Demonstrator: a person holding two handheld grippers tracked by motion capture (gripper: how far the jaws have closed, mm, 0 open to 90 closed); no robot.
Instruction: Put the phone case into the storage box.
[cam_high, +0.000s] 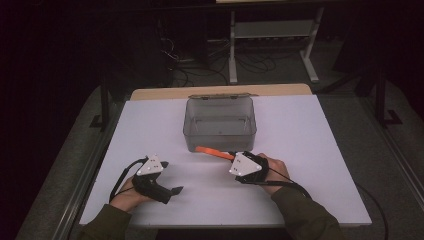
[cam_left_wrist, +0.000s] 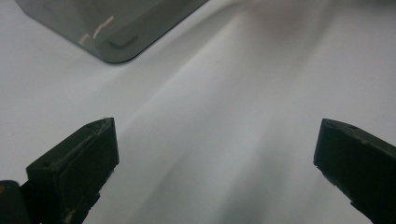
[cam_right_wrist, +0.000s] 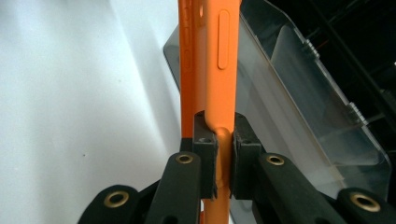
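Note:
An orange phone case (cam_right_wrist: 212, 65) stands on edge between my right gripper's (cam_right_wrist: 219, 133) jaws, which are shut on its lower end. In the high view the orange case (cam_high: 214, 152) sticks out leftward from my right gripper (cam_high: 231, 156), just in front of a clear grey plastic box (cam_high: 220, 125) with its lid open at the back. The box (cam_right_wrist: 299, 121) lies right behind the case in the right gripper view. My left gripper (cam_high: 172, 189) rests at the front left of the table, jaws wide apart (cam_left_wrist: 215, 158) over bare white surface, with a corner of the box (cam_left_wrist: 112, 28) beyond.
The table (cam_high: 310, 150) has a white cover, with a wooden strip (cam_high: 165, 93) along its far edge. A white desk frame (cam_high: 272, 30) and cables (cam_high: 200, 70) stand on the dark floor beyond. The person's sleeves (cam_high: 305, 215) come in from the bottom.

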